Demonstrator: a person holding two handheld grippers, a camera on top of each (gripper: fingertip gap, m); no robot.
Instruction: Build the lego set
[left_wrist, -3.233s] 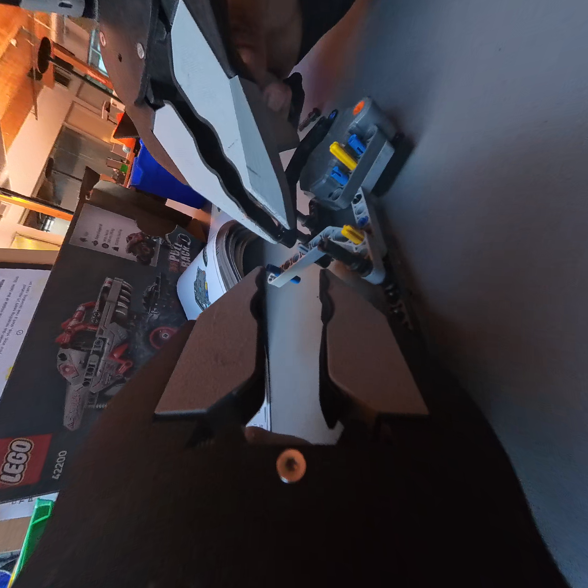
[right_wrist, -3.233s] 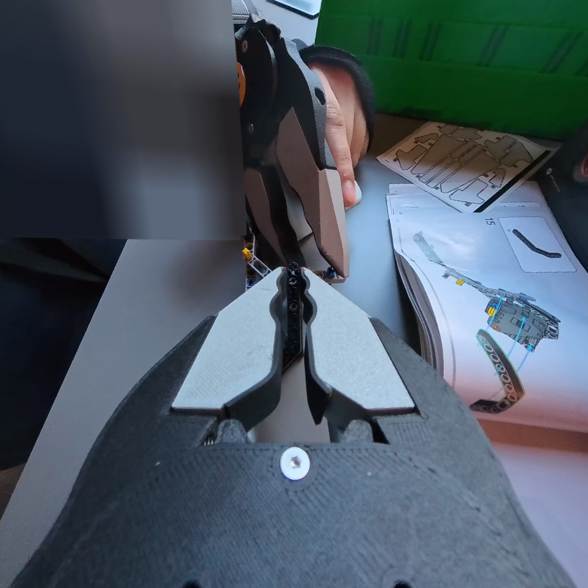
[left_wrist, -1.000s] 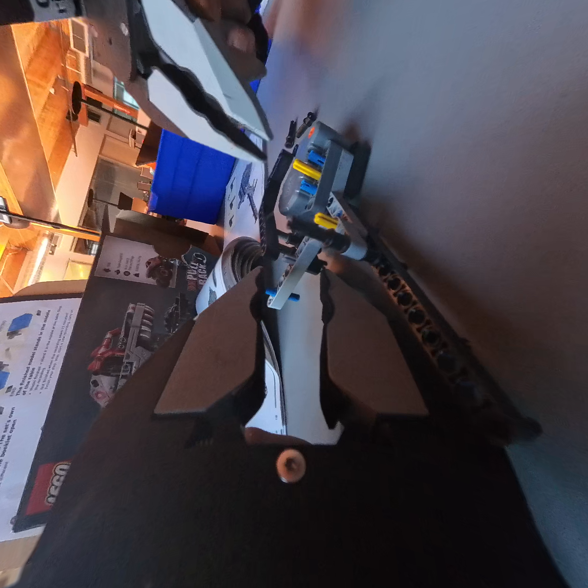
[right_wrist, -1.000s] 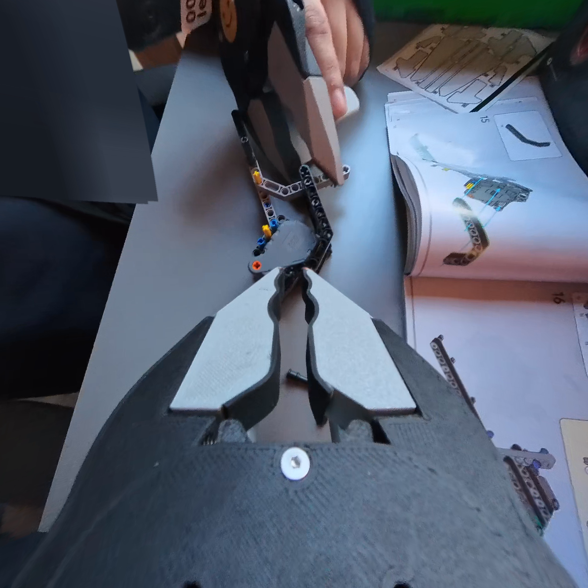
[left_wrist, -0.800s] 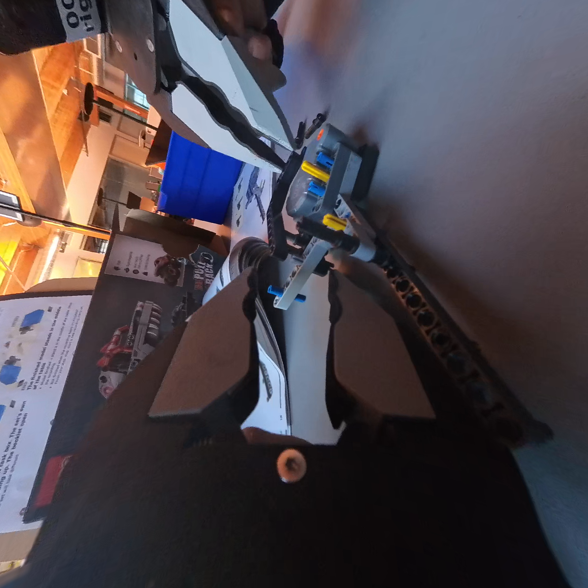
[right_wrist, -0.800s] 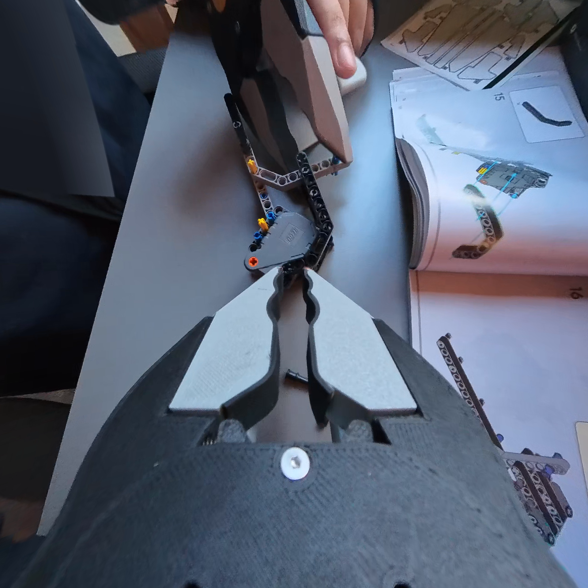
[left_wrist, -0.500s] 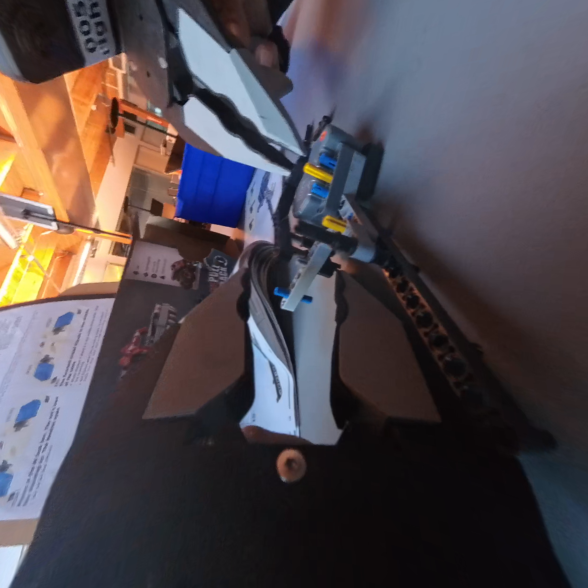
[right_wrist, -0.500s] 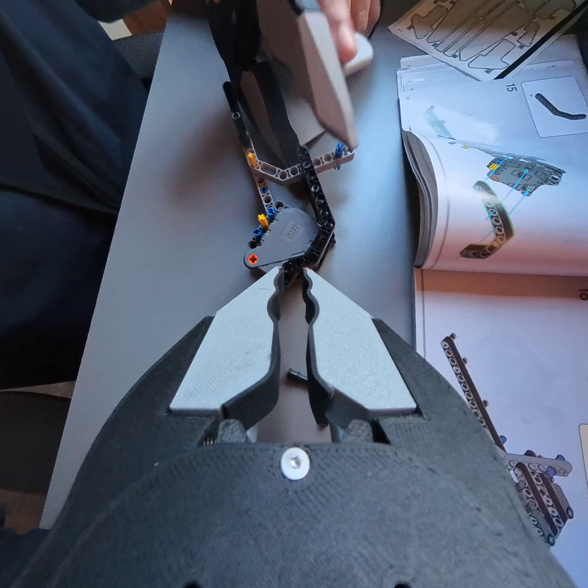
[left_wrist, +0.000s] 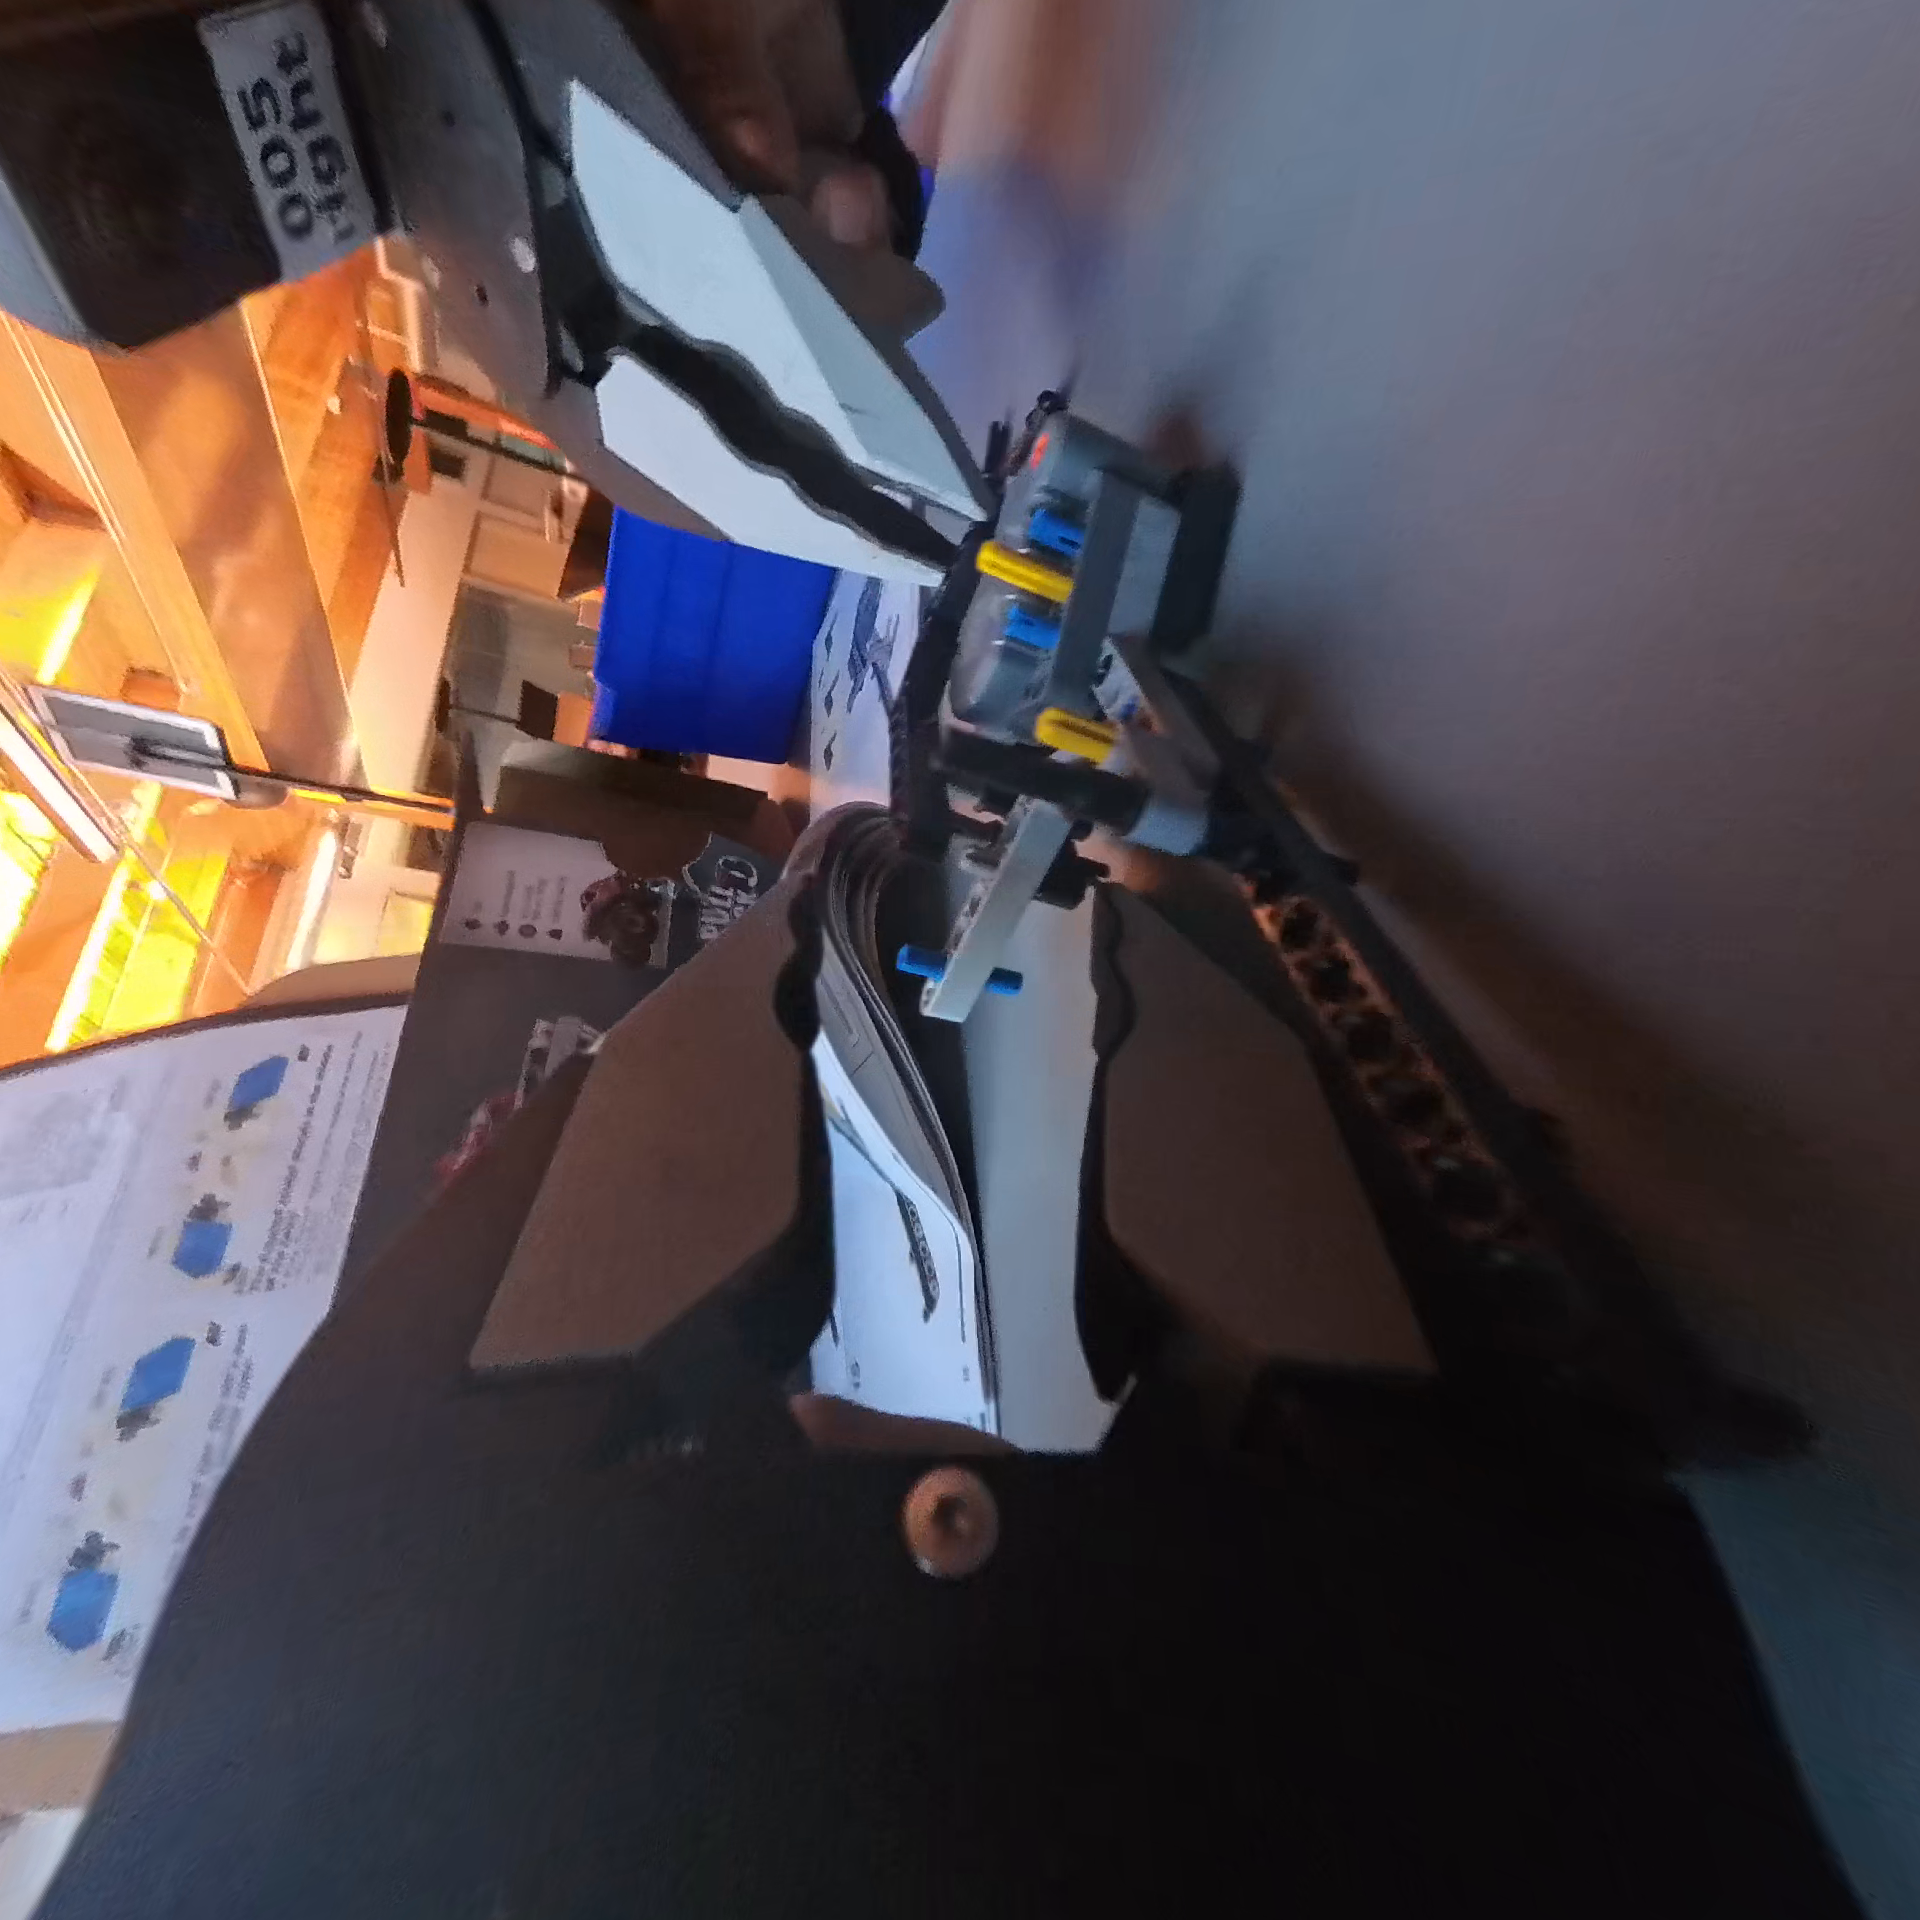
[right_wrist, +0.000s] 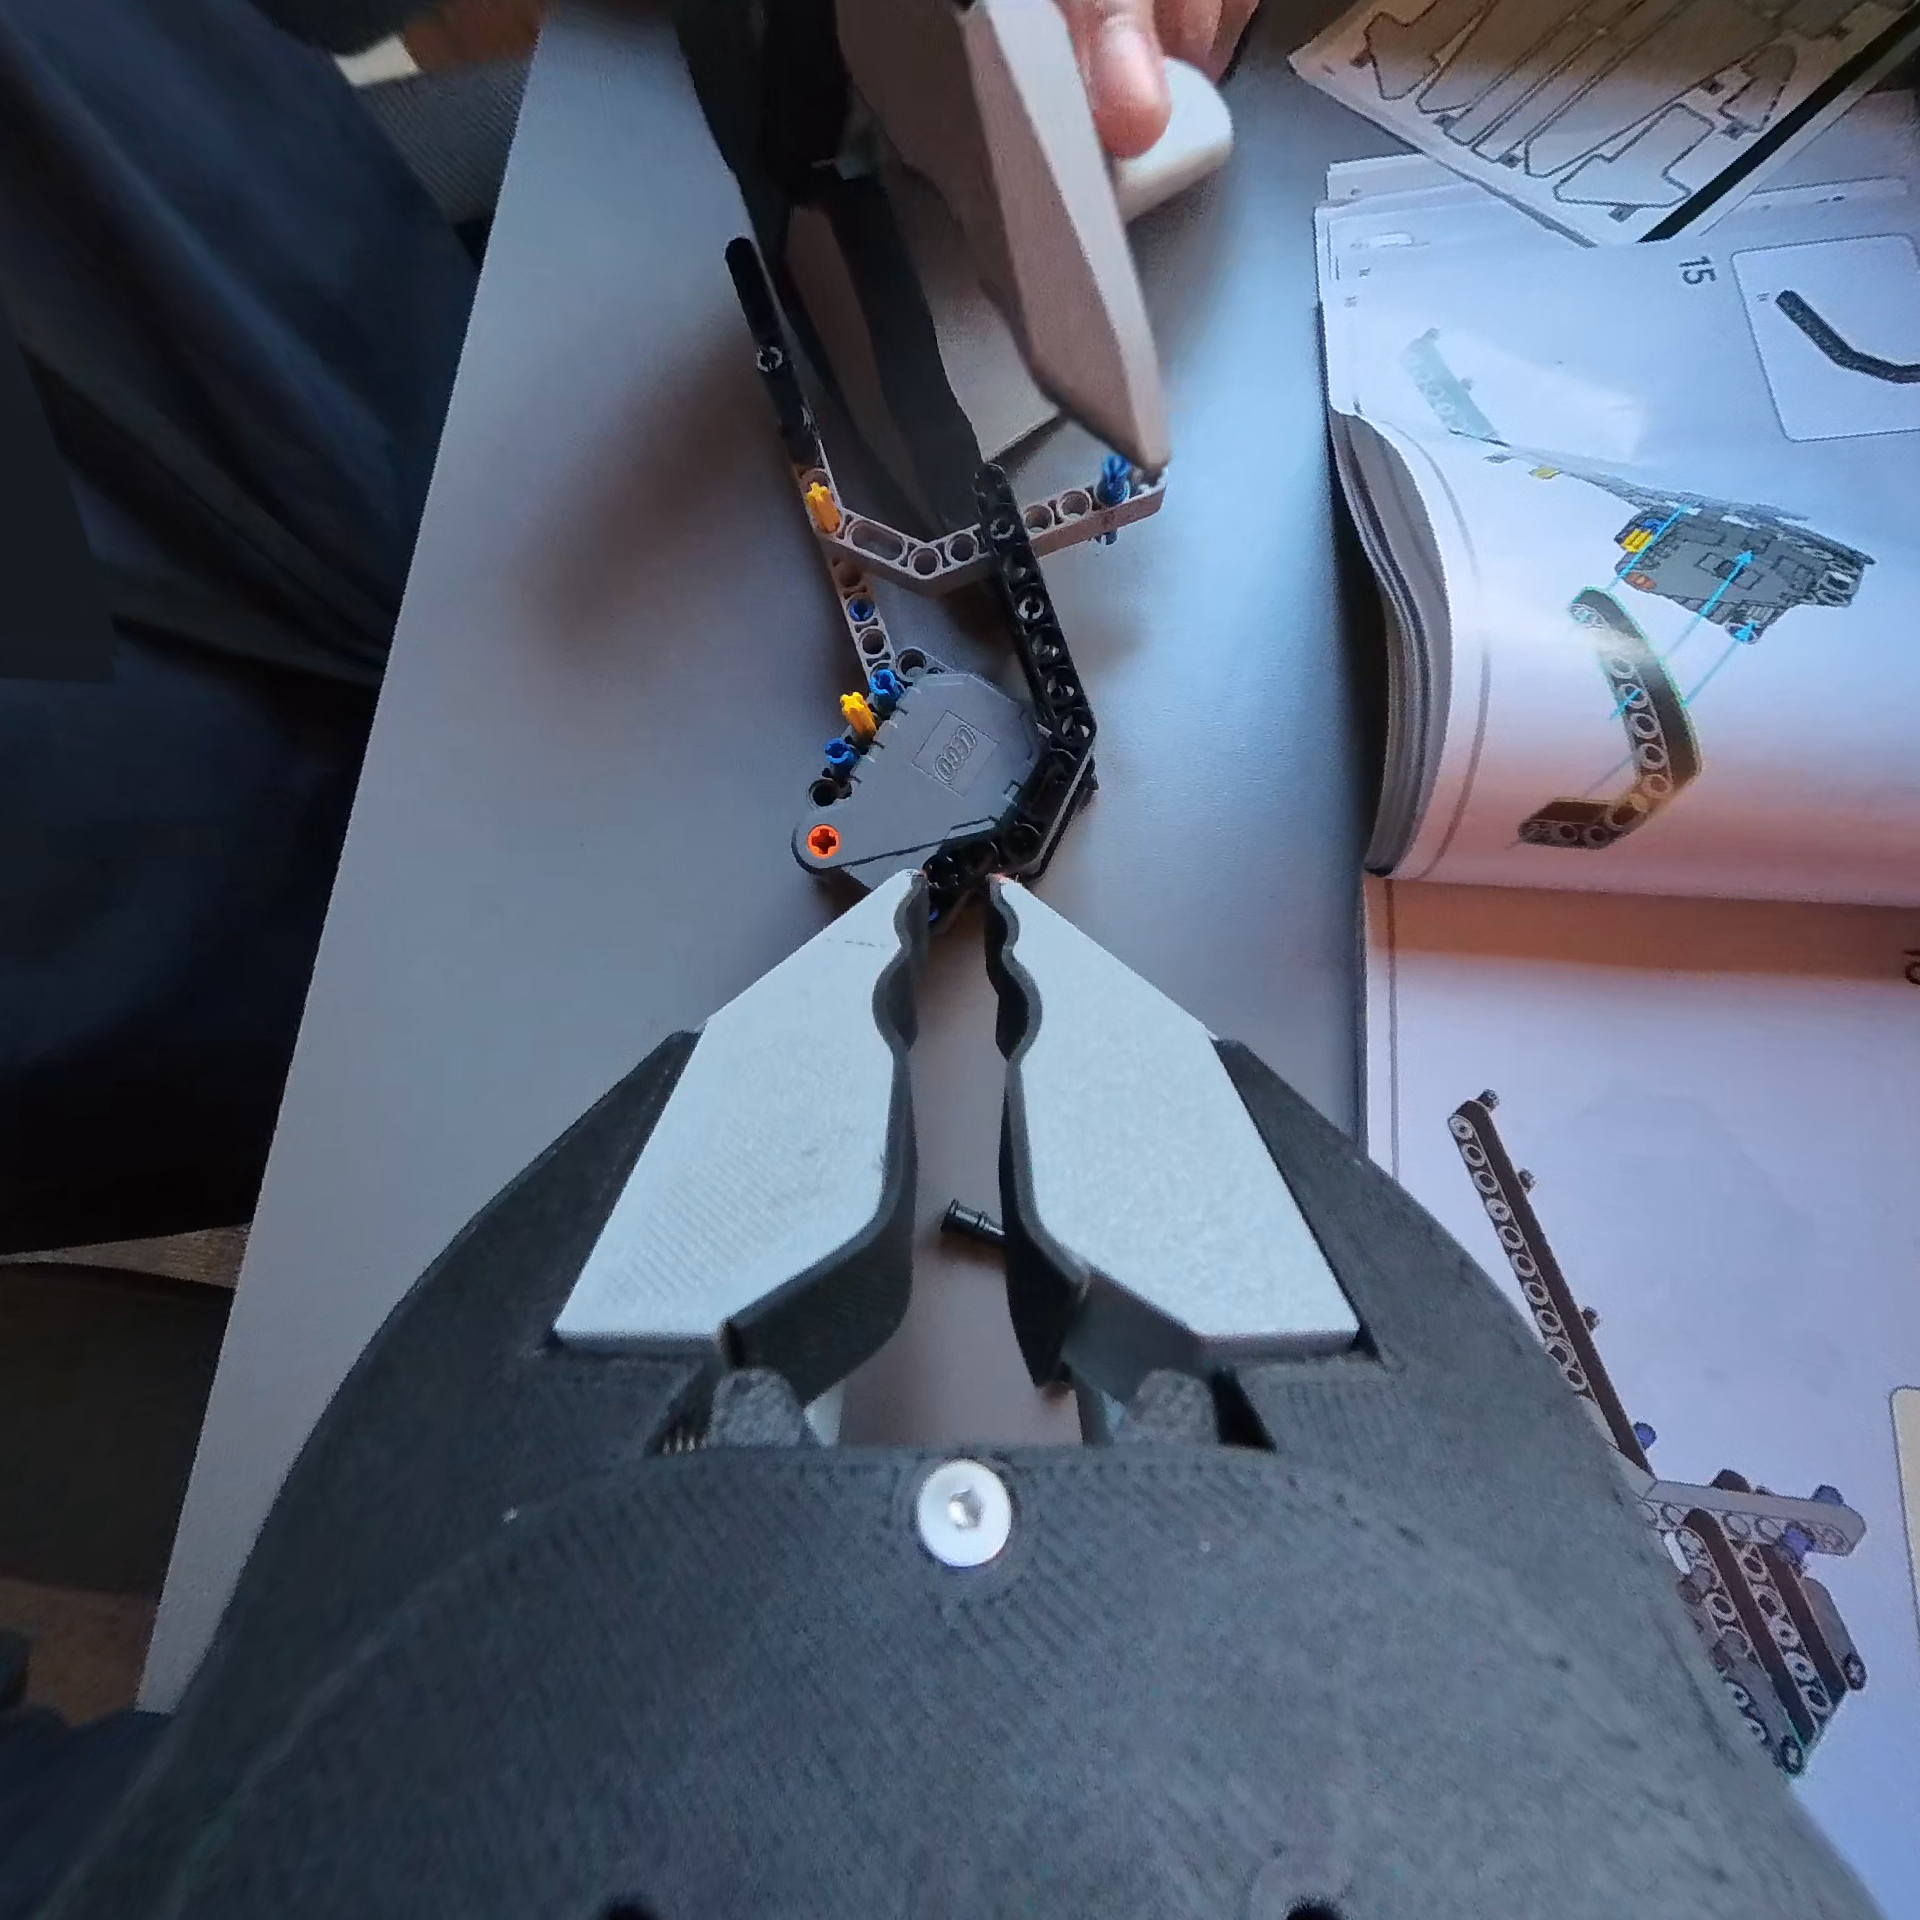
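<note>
The lego assembly lies on the grey table (right_wrist: 582, 644): a dark grey motor block (right_wrist: 935, 769) with blue and yellow pins, a light grey beam (right_wrist: 1081, 509) and a black bent beam (right_wrist: 1044, 665) along its side. My right gripper (right_wrist: 954, 885) pinches the near end of the black bent beam, jaws a narrow gap apart. My left gripper (left_wrist: 945, 914) is open, and the light grey beam's end (left_wrist: 987, 935) with its blue pin sits loose between its tips. In the right wrist view one tan left finger (right_wrist: 1081, 312) hovers above that beam. The right gripper's fingers (left_wrist: 748, 312) meet the block (left_wrist: 1091, 582).
An open instruction booklet (right_wrist: 1621, 582) and a sticker sheet (right_wrist: 1558, 114) lie to the right. A second beam sub-assembly (right_wrist: 1714, 1558) sits near right. A loose black pin (right_wrist: 971, 1226) lies under my right fingers. The set box (left_wrist: 582, 904) and a blue bin (left_wrist: 707, 644) stand behind. The table edge runs along the left. Tip to tip, the grippers are about 7 cm apart. The block (left_wrist: 1091, 582) sits 4 cm or so from the ends of my right fingers.
The black bent beam, held up in my right gripper 3.2 s ago, now sits on the assembly. My left gripper has opened wider and drawn back from the light grey beam.
</note>
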